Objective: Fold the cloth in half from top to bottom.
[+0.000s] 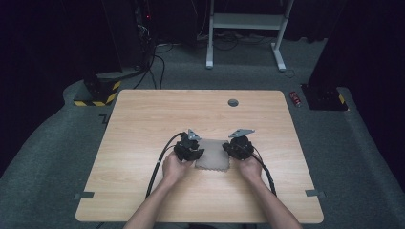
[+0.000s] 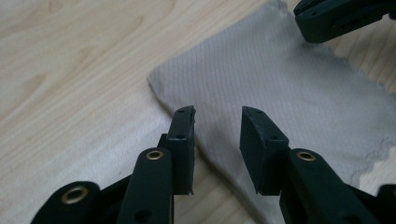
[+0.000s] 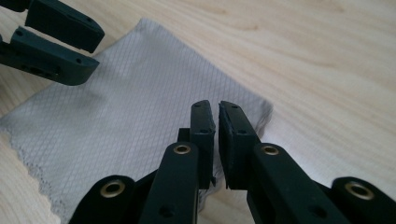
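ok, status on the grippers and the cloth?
Left gripper open over cloth edge, nothing pinched. Right gripper slightly apart, cloth corner beneath. Cloth flat on table. Nothing in the way.

- Light wood-grain rectangular tabletop (image 1: 143, 124) w/ rounded corners; round grey grommet cap (image 1: 233, 102) near far edge.
- Grey tape bits (image 1: 84, 195) at both side edges.
- Dark grey carpet floor (image 1: 57, 143).
- White metal desk frame (image 1: 248, 28) at back; black cables (image 1: 155, 62) on floor.
- Yellow-black hazard-striped base (image 1: 98, 93) far left.
- Small red can (image 1: 295, 98) on floor, right.
- Room dim, backgrnd nearly black.
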The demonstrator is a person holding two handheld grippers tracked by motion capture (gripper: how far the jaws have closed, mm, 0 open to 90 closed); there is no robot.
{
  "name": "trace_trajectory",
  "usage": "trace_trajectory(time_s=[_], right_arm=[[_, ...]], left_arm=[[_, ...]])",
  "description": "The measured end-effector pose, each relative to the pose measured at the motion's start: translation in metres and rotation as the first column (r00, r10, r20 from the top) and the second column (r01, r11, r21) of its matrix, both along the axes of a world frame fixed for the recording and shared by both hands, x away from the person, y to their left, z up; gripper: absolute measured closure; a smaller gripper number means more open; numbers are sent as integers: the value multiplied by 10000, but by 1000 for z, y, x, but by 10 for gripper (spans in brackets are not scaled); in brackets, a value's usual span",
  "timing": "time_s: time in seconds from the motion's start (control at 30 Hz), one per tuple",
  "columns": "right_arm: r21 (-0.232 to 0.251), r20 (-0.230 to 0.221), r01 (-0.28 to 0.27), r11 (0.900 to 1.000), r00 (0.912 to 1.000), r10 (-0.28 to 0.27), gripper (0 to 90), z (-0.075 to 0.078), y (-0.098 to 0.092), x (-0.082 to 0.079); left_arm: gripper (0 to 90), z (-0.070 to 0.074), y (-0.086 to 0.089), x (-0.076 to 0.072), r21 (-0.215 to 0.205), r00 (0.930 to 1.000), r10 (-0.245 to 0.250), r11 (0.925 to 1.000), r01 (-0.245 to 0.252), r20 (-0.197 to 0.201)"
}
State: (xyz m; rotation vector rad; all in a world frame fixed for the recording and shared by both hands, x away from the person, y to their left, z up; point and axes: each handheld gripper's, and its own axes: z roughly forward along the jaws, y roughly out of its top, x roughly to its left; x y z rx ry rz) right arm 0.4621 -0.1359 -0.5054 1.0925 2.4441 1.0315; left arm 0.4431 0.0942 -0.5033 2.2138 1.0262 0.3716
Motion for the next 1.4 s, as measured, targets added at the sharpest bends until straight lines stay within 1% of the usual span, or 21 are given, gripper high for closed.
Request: trace_trajectory(time_s=[0.07,0.1,0.13,0.17,0.2,0.27,0.33,0.37,0.47,0.5,0.57,0.67,0.77,0.9,1.03,1.07,1.13,1.17,1.23,1.4], right_arm=[[-28,-107,21,10000,9999,-22,839,-4,-1,-1],[-131,-224,80,9999,9997,-83,838,-8,-1,-1],[-62,-189,66,10000,9998,-67,837,-9,-2,-2],[22,-263,115,9999,9996,-115,835,-9,-3,-2],[20,-265,97,10000,9996,-97,830,-9,-3,-1],[-47,-207,63,10000,9998,-64,801,-9,-3,-2],[-111,-177,161,9998,9997,-163,770,-7,-4,-3],[-79,-163,219,9997,9996,-220,761,-6,-5,-4],[102,-73,263,9996,9996,-263,718,-4,-10,-7],[118,24,270,9996,9996,-271,702,-3,-13,-9],[174,45,374,9991,9993,-375,682,0,-17,-11],[337,163,458,9984,9988,-464,661,6,-22,-16],[514,320,565,9971,9978,-582,641,10,-26,-20],[652,403,609,9960,9972,-636,631,12,-30,-24],[750,361,665,9950,9969,-694,622,11,-33,-26],[760,429,640,9951,9968,-674,620,11,-34,-26],[824,422,695,9942,9964,-732,612,11,-35,-28],[872,408,721,9936,9963,-759,612,12,-35,-29],[855,499,706,9938,9959,-751,608,12,-37,-32],[1028,557,766,9917,9950,-827,598,14,-43,-38]], left_arm=[[647,-5,3,0,-4,9998,93,10000,-93,-180],[642,-7,5,0,-106,9996,134,9998,-137,-252],[637,-8,7,0,-258,9995,180,9995,-187,-259],[634,-8,9,0,-417,9993,233,9988,-245,-287],[633,-9,9,-1,-438,9994,260,9987,-270,-224],[616,-8,9,-1,-235,9995,268,9994,-271,-142],[574,-7,10,-2,-277,9992,318,9991,-324,-220],[554,-7,11,-3,-355,9991,362,9987,-370,-228],[512,-3,14,-7,-610,9992,379,9974,-383,-88],[489,-2,14,-9,-724,9992,387,9966,-391,-76],[467,2,17,-12,-841,9992,384,9957,-378,62],[453,9,20,-19,-1077,9988,420,9934,-392,239],[441,11,22,-24,-1071,9984,397,9936,-351,404],[440,12,28,-31,-1239,9979,461,9915,-401,455],[437,12,37,-35,-1457,9968,637,9877,-562,478],[435,12,38,-36,-1529,9965,679,9864,-599,480],[435,14,42,-37,-1553,9956,717,9859,-617,596],[434,15,44,-38,-1664,9953,760,9839,-651,602],[433,16,46,-39,-1616,9945,784,9846,-664,691],[432,17,52,-44,-1837,9930,921,9800,-771,745]])
